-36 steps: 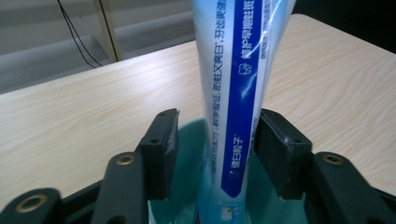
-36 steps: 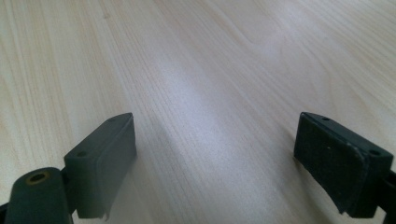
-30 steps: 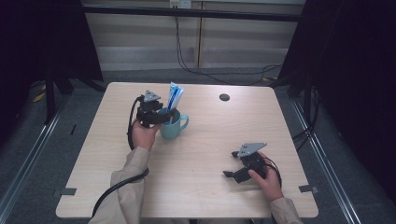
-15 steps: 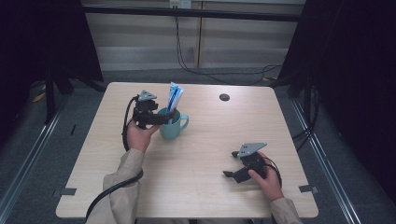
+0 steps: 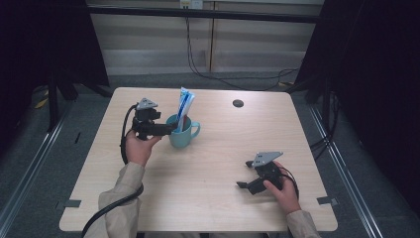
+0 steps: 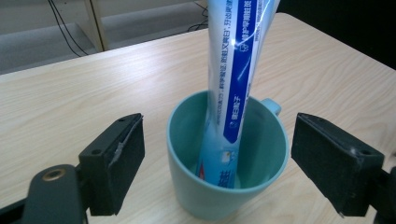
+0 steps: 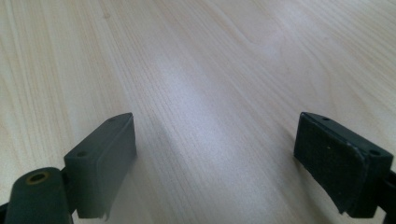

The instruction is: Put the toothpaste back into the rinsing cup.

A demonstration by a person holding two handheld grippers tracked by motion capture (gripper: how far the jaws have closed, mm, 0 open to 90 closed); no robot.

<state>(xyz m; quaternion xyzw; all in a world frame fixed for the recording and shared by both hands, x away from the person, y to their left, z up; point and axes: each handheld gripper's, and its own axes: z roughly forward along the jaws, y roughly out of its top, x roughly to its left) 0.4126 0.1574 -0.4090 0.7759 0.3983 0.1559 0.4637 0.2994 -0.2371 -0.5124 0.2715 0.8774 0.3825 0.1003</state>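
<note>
A teal mug (image 5: 182, 135) stands left of the table's middle, with a blue and white toothpaste tube (image 5: 185, 103) upright in it and leaning on the rim. My left gripper (image 5: 171, 130) sits just left of the mug, pointing at it. In the left gripper view the mug (image 6: 219, 186) and the tube (image 6: 233, 70) stand between the jaws of that gripper (image 6: 217, 144). The jaws have just been opening, and the pads (image 6: 123, 156) are apart from the mug's wall. My right gripper (image 5: 243, 175) rests open at the front right over bare wood (image 7: 215, 154).
A small dark round disc (image 5: 238, 103) lies near the table's far edge (image 5: 208, 89). Bare wood (image 5: 208, 188) spreads between the two hands. Dark curtains and floor rails flank the table, with cables on the floor behind it.
The left gripper has drawn back a little to the left, away from the mug. The mug and tube stay put. The right hand has not moved.
</note>
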